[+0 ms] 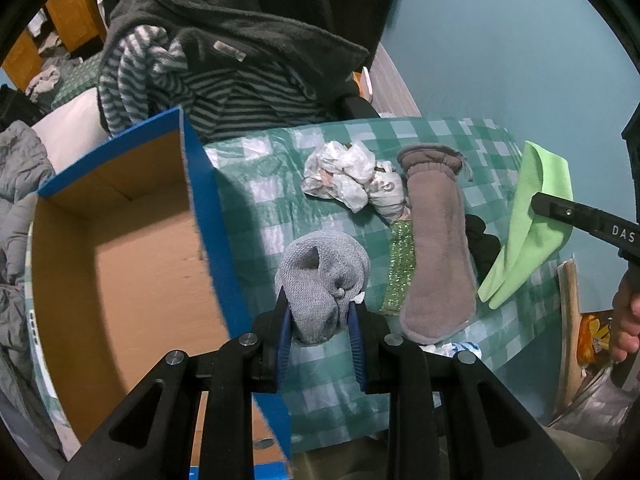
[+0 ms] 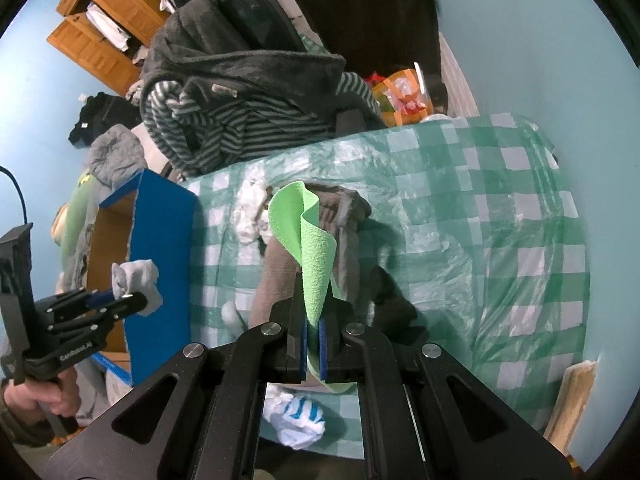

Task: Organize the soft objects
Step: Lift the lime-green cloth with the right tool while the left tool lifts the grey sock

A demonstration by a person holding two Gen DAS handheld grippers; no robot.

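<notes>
Left gripper (image 1: pixel 320 320): my blue pads are clamped on a balled grey sock (image 1: pixel 322 280), lifted off the table just beside the box wall, so it can swing over the rim and drop in.

Right gripper (image 2: pixel 313 344): its jaws are pinched together on a light green cloth (image 2: pixel 310 248). I'm holding it by one end, so the rest curls up ahead of the fingers, clear of the pile below.

Cardboard box (image 1: pixel 140 264): it sits open-topped at the table's left edge, blue outside, bare brown inside. From here it looks like the bin for all of this, and I judge nothing is in it yet.

Table (image 2: pixel 480 220): a green-and-white checked plastic cover lies over it, carrying what's still to sort.

Near edge: a white-and-blue crumpled cloth (image 2: pixel 298 420) lies right under my right tool.

Middle: a long brown fleece sock (image 1: pixel 438 248) runs front to back, with a sparkly green strip (image 1: pixel 398 268) touching its left side.

Far side: crumpled white plastic bags (image 1: pixel 348 176) lie just left of the fleece sock's cuff.

Beyond the far edge: a chair draped in a dark fleece robe (image 1: pixel 224 28) and striped clothing.
</notes>
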